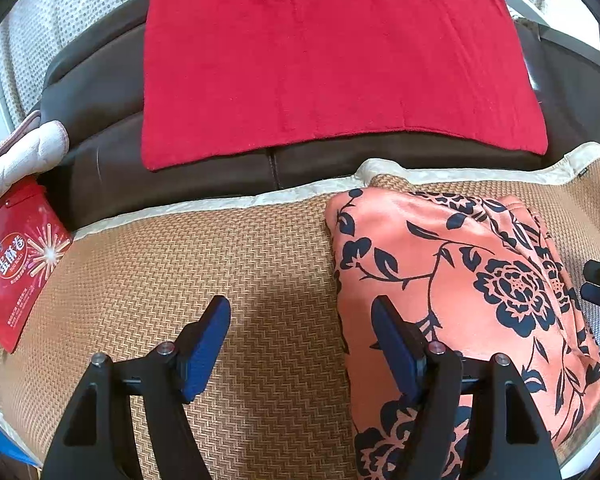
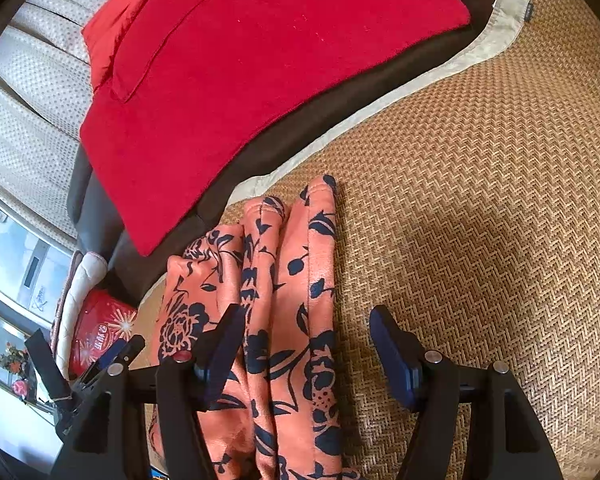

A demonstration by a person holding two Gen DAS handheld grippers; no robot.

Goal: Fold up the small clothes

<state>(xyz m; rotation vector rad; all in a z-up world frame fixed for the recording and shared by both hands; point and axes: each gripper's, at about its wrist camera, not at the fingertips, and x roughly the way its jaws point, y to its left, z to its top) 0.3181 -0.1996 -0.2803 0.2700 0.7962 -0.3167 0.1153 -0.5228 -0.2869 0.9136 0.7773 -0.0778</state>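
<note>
Both tools, left tool (image 1: 300,344) and right tool (image 2: 306,352), were held spread, empty. Soft, light floral garment (image 1: 460,288) was judged best pinched at its 12 o'clock hem.

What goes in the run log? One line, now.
left gripper: open, empty | right gripper: open, empty | floral garment: folded on woven mat

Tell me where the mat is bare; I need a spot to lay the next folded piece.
Two bare patches on the woven mat: one between the floral garment and the red snack bag, under the open left gripper; a wider one on the garment's other side. The right gripper straddles the garment's edge.
</note>
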